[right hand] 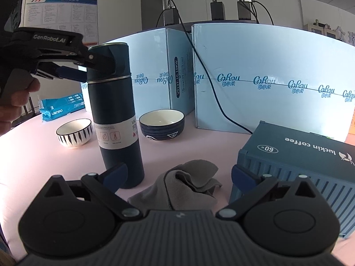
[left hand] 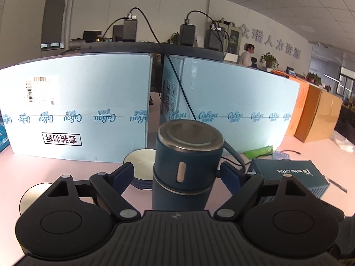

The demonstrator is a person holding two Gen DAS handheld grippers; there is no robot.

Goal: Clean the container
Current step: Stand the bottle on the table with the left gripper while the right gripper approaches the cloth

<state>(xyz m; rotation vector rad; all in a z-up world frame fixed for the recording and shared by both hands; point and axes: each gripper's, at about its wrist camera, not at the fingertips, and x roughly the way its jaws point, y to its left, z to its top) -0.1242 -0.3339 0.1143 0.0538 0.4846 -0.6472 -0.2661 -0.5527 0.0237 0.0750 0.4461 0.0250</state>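
A tall dark-blue vacuum flask (right hand: 115,119) is seen standing upright on the pink table (right hand: 44,161), between a white bowl with dark leaf marks (right hand: 74,133) to its left and a dark-blue bowl (right hand: 162,125) to its right and a little farther back. The left gripper (left hand: 177,173) is placed around the flask's lid section, its blue pads (left hand: 230,175) spread to either side with a gap visible on both, so nothing is clamped; from the right wrist view the same tool is seen level with the cap. The right gripper (right hand: 177,177) is likewise spread wide and empty, held low over a crumpled grey cloth (right hand: 188,184) that lies on the table just right of the flask's base, near a blue luckin coffee box (right hand: 299,155). The flask is judged to be rigid, with a smooth coating and metal bands, so some slipperiness is to be expected; its fill cannot be told, and a tall narrow body of this kind could be tipped easily by a sideways push near the top. A firmer hold would probably be had on the lid section just above the metal ring. The cloth is judged soft and light, best pinched at a raised fold near its middle.
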